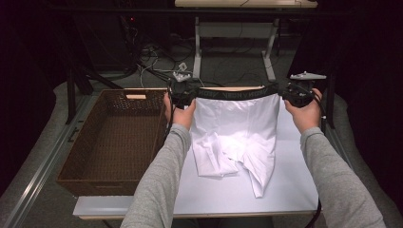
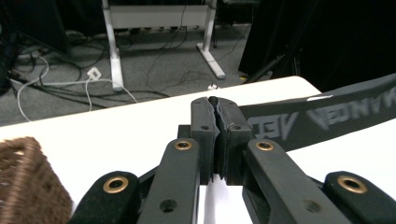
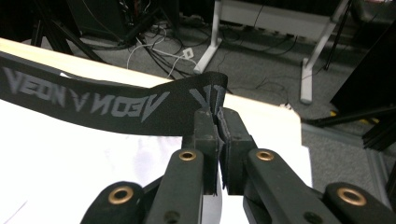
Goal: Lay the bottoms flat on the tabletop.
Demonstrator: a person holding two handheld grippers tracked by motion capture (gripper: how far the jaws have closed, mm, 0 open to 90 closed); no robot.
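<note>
Holding white boxer briefs (image 1: 237, 137) up by the black waistband (image 1: 236, 91), both grippers are clamped tight on it: left gripper (image 1: 183, 90) pinching one end, right gripper (image 1: 297, 92) the other, band stretched along the table's (image 1: 285, 190) far edge. Legs drape onto the tabletop. Brown wicker basket (image 1: 111, 142) sits just off the table's left edge.

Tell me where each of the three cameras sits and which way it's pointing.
High view: above the person's side, looking forward and down on the table; both grey-sleeved forearms show.
Left gripper view: rides the left hand-held gripper, looking along its black jaws across the table to the floor.
Right gripper view: rides the right hand-held gripper, facing likewise.
Shared: both gripper views show the black waistband of the white shorts, clamped.
</note>
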